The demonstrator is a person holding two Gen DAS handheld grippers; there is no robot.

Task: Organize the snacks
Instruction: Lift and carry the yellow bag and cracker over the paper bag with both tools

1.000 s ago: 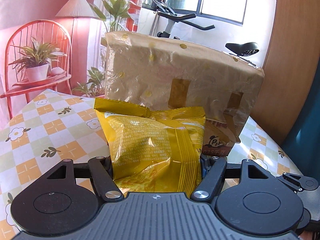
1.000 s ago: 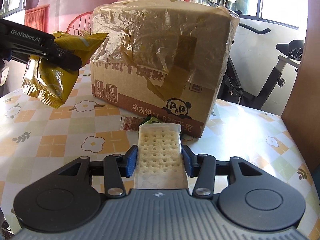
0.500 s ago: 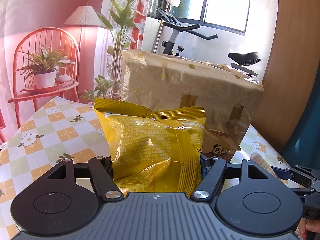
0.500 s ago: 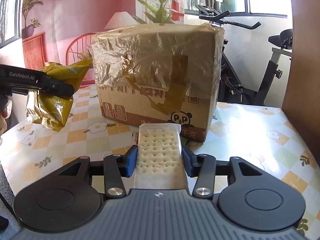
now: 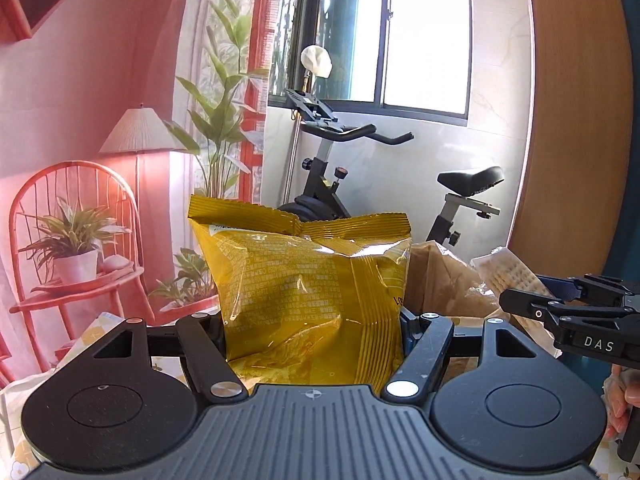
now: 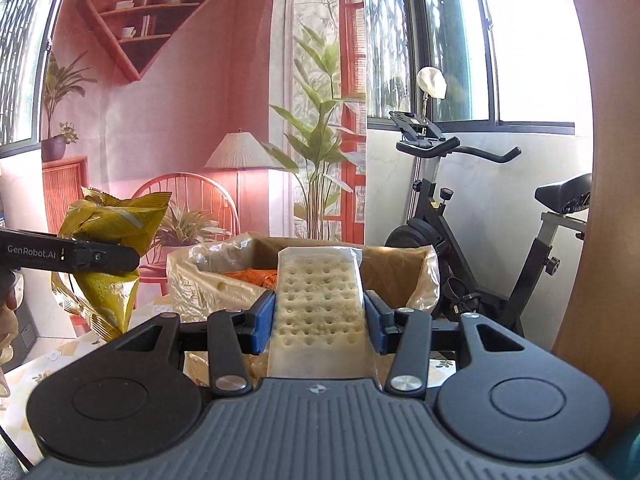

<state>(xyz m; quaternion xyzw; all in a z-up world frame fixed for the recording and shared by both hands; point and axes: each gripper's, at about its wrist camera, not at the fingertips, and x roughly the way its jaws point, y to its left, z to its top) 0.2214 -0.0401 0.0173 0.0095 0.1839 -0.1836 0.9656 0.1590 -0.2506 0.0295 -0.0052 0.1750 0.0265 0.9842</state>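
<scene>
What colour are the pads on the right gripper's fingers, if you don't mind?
Blue pads, clearest in the right wrist view.

Cardboard box on checkered tablecloth

the left gripper is holding the chip bag upright between its jaws, with the cardboard box sitting just behind and to its right. the right gripper is clamping the cracker pack in front of the open box, where more packets are lying inside. the exercise bike is standing behind the box.
</scene>
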